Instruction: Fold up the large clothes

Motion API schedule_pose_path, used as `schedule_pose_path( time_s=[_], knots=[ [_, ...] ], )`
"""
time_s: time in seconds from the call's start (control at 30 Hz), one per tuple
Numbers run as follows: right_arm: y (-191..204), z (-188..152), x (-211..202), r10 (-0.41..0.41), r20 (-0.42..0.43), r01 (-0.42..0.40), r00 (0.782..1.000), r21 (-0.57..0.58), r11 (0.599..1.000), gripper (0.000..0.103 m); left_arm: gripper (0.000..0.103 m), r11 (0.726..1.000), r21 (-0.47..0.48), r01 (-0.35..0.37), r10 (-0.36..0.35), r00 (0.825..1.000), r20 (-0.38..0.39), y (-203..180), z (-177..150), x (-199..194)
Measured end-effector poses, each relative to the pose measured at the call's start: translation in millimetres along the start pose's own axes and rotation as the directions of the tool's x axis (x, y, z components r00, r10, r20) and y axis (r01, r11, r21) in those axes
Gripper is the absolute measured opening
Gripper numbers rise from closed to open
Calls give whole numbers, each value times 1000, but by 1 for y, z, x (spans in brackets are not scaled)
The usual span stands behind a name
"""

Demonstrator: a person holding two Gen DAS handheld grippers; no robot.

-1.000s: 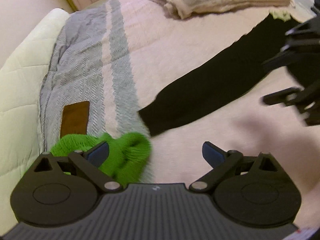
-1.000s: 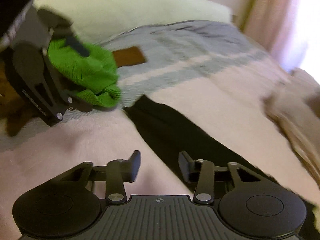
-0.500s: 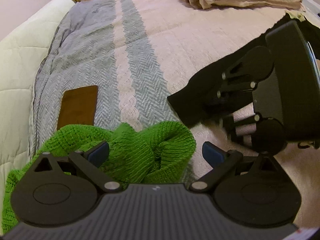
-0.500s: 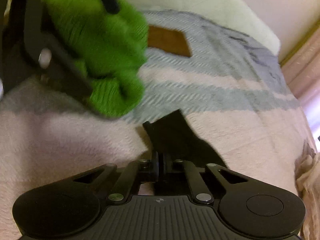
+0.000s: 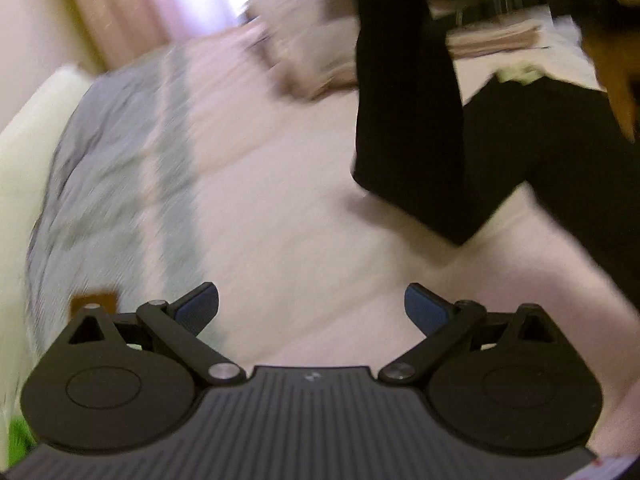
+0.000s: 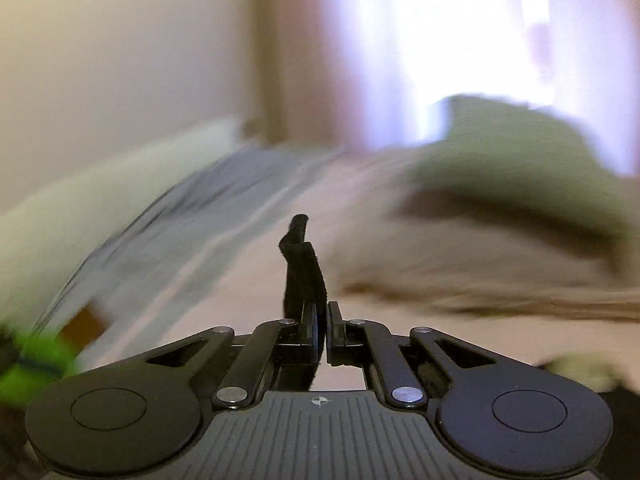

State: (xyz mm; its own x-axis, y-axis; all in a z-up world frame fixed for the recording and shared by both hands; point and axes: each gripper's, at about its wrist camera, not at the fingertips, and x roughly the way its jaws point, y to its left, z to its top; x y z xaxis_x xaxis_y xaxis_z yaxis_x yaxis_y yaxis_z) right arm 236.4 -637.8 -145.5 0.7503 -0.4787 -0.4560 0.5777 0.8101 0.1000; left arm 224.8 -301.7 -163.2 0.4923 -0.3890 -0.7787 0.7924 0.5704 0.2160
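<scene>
The black garment (image 5: 540,152) lies on the bed at the right, and one long sleeve (image 5: 404,112) is pulled up off the cover and folded back over it. My right gripper (image 6: 323,320) is shut on the sleeve's end (image 6: 302,268), which sticks up between the pads. My left gripper (image 5: 312,304) hangs open over bare pink bedcover with nothing between its blue pads (image 5: 200,304). A scrap of the green knit garment (image 5: 16,436) shows at the lower left edge, and as a green blur (image 6: 28,364) in the right wrist view.
A grey striped blanket (image 5: 100,184) with a brown patch (image 5: 94,300) covers the left of the bed, beside a cream pillow (image 5: 24,136). Folded beige clothes (image 6: 500,248) are stacked at the far side, under an olive one (image 6: 520,152). Pink curtains (image 5: 132,12) hang behind.
My right gripper shut on the black sleeve's end and swung it up and away across the bed. My left gripper left the green garment, which slid out to the lower left.
</scene>
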Motion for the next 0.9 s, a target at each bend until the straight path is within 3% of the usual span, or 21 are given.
schedule_pose_path(
  time_s=[0.07, 0.17, 0.23, 0.3, 0.37, 0.57, 0.67, 0.8, 0.9],
  knots=[
    [-69, 15, -48, -110, 90, 104, 990, 71, 992, 0, 98, 999, 30, 12, -13, 999, 29, -34, 23, -4],
    [-166, -1, -121, -286, 159, 264, 945, 150, 953, 0, 98, 998, 60, 33, -37, 998, 58, -94, 54, -9],
    [-230, -42, -141, -358, 72, 332, 931, 245, 911, 0, 98, 996, 75, 44, -49, 997, 60, -138, 69, -7],
    [-286, -92, -139, -346, -74, 350, 935, 335, 875, 0, 98, 995, 79, 54, -57, 998, 41, -183, 78, -1],
    [-321, -130, -135, -292, -157, 332, 943, 404, 852, 0, 98, 995, 82, 59, -61, 998, 13, -223, 81, 4],
    [-366, -188, -140, -176, -217, 268, 960, 536, 800, 0, 98, 992, 110, 62, -54, 996, -74, -314, 81, 14],
    [-374, -201, -147, -135, -225, 245, 965, 588, 771, 0, 98, 989, 130, 64, -53, 995, -87, -334, 85, 13],
    [-372, -205, -168, -122, -195, 216, 973, 592, 776, 0, 98, 986, 147, 83, -71, 994, -85, -349, 95, 19],
    [-377, -217, -168, -142, -256, 274, 956, 614, 741, 1, 98, 981, 161, 113, -100, 992, -81, -355, 100, 28]
  ],
)
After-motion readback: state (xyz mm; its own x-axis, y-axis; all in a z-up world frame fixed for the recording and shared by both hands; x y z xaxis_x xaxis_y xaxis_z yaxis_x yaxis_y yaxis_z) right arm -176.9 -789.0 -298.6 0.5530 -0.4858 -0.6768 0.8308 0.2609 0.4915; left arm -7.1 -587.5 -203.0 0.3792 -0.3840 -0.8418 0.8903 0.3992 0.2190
